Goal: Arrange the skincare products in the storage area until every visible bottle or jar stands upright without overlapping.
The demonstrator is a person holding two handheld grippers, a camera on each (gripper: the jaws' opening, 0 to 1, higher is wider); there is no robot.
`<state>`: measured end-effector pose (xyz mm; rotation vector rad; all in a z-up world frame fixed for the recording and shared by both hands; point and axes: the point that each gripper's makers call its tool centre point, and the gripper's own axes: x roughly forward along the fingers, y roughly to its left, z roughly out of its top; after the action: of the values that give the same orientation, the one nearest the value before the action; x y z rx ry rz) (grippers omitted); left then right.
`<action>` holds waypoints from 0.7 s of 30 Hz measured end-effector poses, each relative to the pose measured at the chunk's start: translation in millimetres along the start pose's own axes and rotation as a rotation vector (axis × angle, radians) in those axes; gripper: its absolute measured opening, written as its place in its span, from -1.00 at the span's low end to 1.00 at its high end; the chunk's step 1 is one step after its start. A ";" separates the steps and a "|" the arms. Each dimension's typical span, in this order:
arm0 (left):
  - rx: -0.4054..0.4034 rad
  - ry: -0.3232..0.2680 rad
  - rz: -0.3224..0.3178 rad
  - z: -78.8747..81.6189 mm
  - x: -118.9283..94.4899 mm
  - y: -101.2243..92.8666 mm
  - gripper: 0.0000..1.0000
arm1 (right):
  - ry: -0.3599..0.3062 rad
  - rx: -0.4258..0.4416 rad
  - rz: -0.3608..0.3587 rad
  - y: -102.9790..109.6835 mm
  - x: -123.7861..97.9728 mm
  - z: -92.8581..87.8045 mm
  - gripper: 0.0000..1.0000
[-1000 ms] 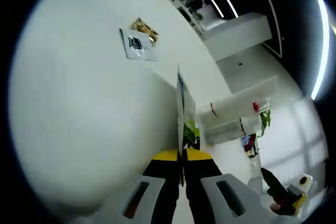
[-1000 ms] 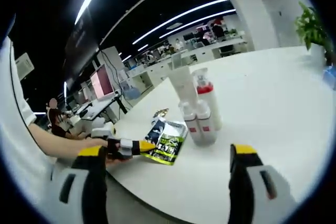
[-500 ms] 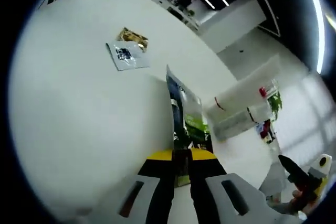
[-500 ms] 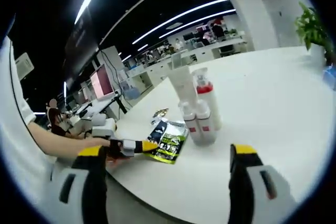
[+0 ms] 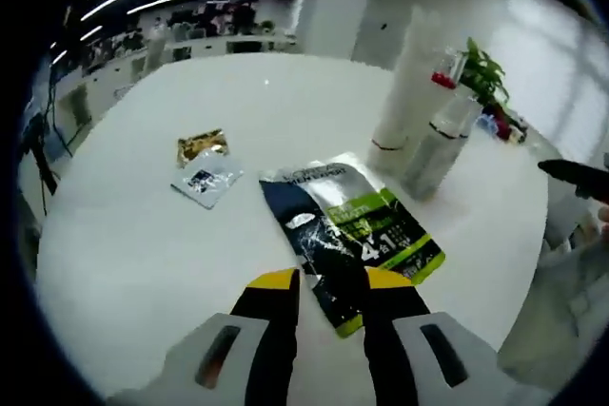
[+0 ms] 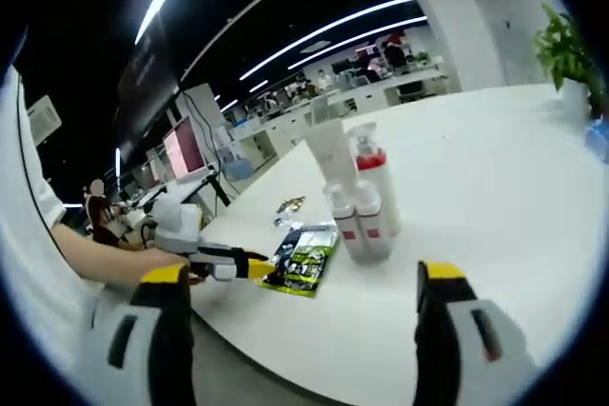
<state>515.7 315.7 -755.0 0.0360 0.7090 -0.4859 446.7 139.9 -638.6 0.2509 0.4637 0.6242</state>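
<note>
A black and green sachet (image 5: 347, 230) lies flat on the white table (image 5: 143, 235), its near end between the jaws of my left gripper (image 5: 331, 282), which stand slightly apart. The right gripper view has that sachet (image 6: 303, 259) with the left gripper (image 6: 224, 263) at its near edge. A tall white tube (image 6: 333, 154), a red-capped bottle (image 6: 373, 178) and two small white bottles (image 6: 357, 221) stand upright together just past it. My right gripper (image 6: 303, 275) hangs open, short of the table edge, holding nothing. A gold sachet (image 5: 202, 145) and a silver sachet (image 5: 205, 178) lie flat to the left.
The tall tube (image 5: 404, 92) and a bottle (image 5: 442, 140) stand right of the sachet. A potted plant (image 6: 561, 45) sits at the table's far side. A person's arm (image 6: 95, 259) reaches in from the left. Bare table spreads right of the bottles.
The left gripper has rolled and laid the sachet from edge-on to flat on the table, and its jaws have parted. The right gripper has stayed still.
</note>
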 end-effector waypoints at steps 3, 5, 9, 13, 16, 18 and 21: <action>0.146 0.004 -0.048 8.5 2.3 -9.0 -0.50 | 0.000 0.000 0.000 0.1 0.0 0.0 0.99; 0.237 0.007 -0.100 12.1 6.0 -15.8 -0.46 | -0.002 0.000 -0.001 0.1 -0.2 0.3 0.99; 0.296 0.082 -0.153 2.7 15.2 -25.2 -0.29 | -0.006 0.002 -0.005 -0.6 -1.1 1.1 0.99; 0.286 0.112 -0.152 -2.6 23.8 -20.7 -0.28 | -0.009 0.001 -0.009 -1.1 -1.8 1.9 0.99; 0.286 0.119 -0.159 -2.0 23.8 -19.7 -0.29 | -0.011 0.000 -0.013 -1.7 -2.2 2.3 0.99; 0.299 0.123 -0.165 -1.8 23.8 -20.4 -0.29 | -0.013 0.002 -0.015 -2.1 -2.3 2.7 0.99; 0.302 0.126 -0.172 -1.1 25.4 -18.8 -0.29 | -0.013 0.002 -0.017 -3.0 -2.2 2.3 0.99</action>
<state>523.3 288.7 -769.5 0.2925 0.7603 -0.7579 447.7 136.0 -637.0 0.2524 0.4535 0.6051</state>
